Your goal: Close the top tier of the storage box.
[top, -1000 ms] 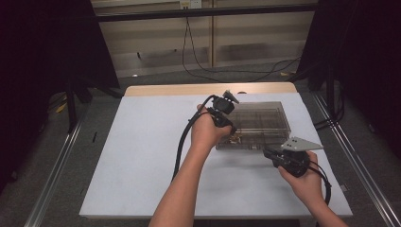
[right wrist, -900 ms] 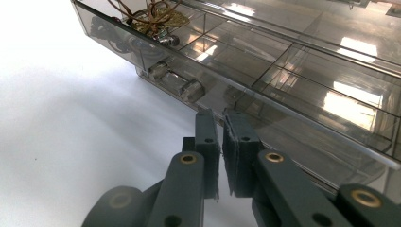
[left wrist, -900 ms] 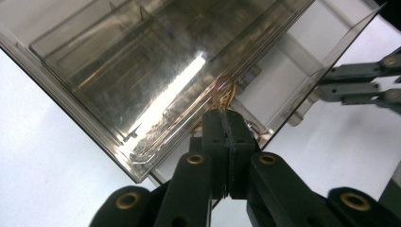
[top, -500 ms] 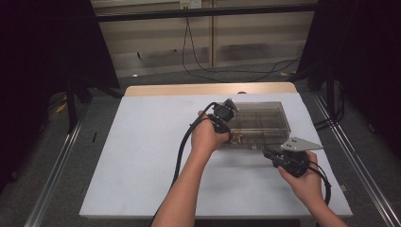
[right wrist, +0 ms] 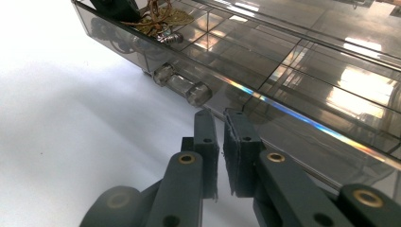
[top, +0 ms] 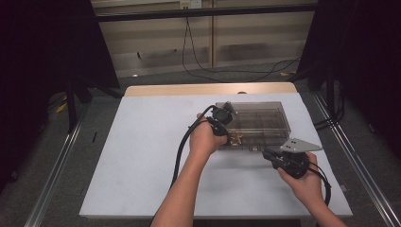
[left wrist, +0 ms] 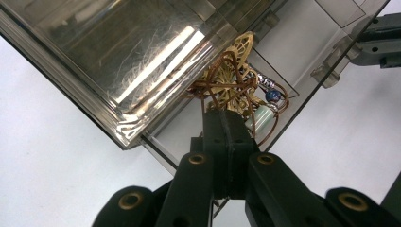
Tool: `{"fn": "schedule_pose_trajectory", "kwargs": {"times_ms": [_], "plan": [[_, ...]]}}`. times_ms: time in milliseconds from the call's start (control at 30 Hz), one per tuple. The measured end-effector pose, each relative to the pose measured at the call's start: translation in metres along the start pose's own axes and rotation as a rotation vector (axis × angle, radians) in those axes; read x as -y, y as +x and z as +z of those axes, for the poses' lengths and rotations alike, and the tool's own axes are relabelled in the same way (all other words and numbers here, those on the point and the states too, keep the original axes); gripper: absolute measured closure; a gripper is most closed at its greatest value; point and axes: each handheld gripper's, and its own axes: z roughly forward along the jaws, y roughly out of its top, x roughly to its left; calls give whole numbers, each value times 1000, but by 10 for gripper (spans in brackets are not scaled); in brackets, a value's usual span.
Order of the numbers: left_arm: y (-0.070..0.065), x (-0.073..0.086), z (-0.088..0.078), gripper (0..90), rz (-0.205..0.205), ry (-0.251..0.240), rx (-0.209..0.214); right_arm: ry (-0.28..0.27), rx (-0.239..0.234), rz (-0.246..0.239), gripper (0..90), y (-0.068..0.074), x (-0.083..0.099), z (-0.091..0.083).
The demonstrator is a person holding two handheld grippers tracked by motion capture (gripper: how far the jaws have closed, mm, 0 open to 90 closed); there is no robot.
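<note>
My left gripper (left wrist: 226, 124) has its jaws pressed together at the tangle of gold jewellery (left wrist: 232, 85) (filigree pieces, wire loops, a blue bead) lying in the open drawer compartment of the smoky clear plastic box (top: 257, 124); whether wire is pinched between them I cannot tell. In the high view that box sits on the white table (top: 142, 151) at about two o'clock from centre. My right gripper (right wrist: 220, 118) hovers at the box's five o'clock corner, jaws nearly together on nothing, just short of the drawer's clear handle (right wrist: 182, 85).
</note>
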Motion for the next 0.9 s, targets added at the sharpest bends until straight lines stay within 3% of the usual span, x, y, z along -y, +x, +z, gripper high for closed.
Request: {"fn": "schedule_pose_trajectory", "kwargs": {"times_ms": [500, 900], "plan": [[-3, 0, 1, 900, 14, 10, 10, 0, 2, -4, 839, 0, 2, -4], [1, -2, 3, 896, -2, -3, -25, 1, 5, -4, 840, 0, 3, -3]]}}
